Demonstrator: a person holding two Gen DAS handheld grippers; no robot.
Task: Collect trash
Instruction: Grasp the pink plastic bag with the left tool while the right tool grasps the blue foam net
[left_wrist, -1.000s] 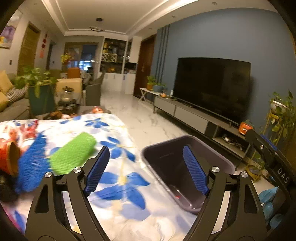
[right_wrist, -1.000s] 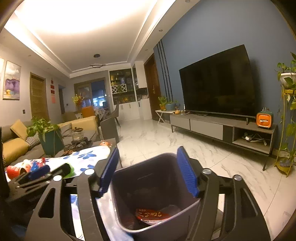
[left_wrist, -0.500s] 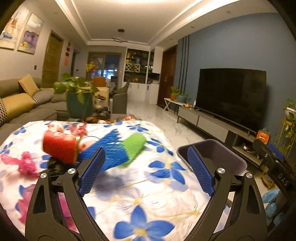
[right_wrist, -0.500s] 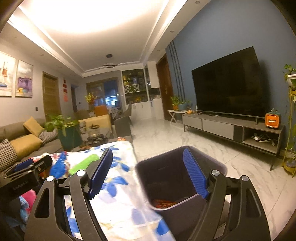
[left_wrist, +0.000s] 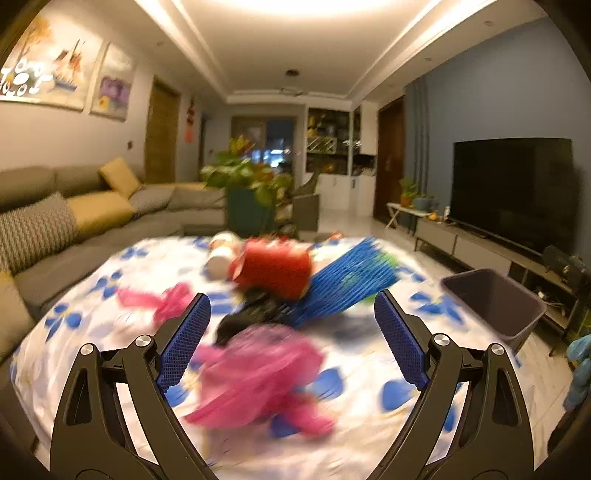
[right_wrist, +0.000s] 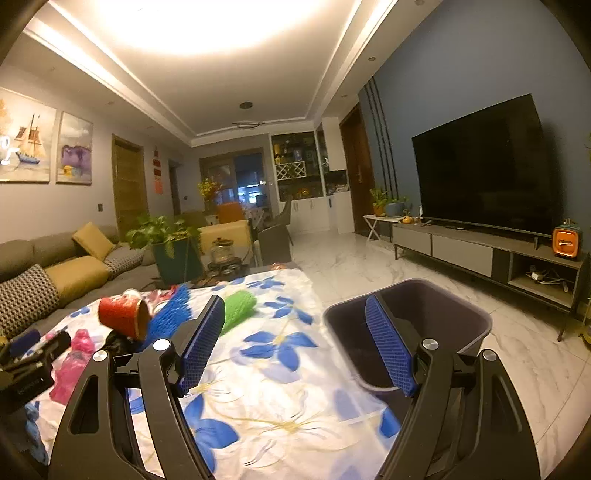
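- Left gripper (left_wrist: 291, 343): jaws wide apart, nothing between the pads. Since 0.5 s ago its view has swung further left, off the bin and onto the litter; picture blurred.
- Pink crumpled wrapper (left_wrist: 258, 373), low between the left jaws, was not in view 0.5 s ago. A second pink scrap (left_wrist: 155, 299) lies further left.
- Red cup (left_wrist: 273, 269) on its side, mid-desk, touching the blue mesh sleeve (left_wrist: 347, 284). A dark item (left_wrist: 251, 310) beneath them, too blurred to name.
- Right gripper (right_wrist: 295, 343): jaws apart, empty. Its view has moved left too; more of the floral cloth (right_wrist: 280, 398) now shows.
- Green mesh roll (right_wrist: 240, 308) just beyond the right gripper's left pad.
- Grey bin (right_wrist: 436, 325) off the desk's right edge, partly hidden behind the right pad; contents not visible now.
- Around: sofa (left_wrist: 66, 218), potted plant (right_wrist: 170, 240), television (right_wrist: 480, 170).
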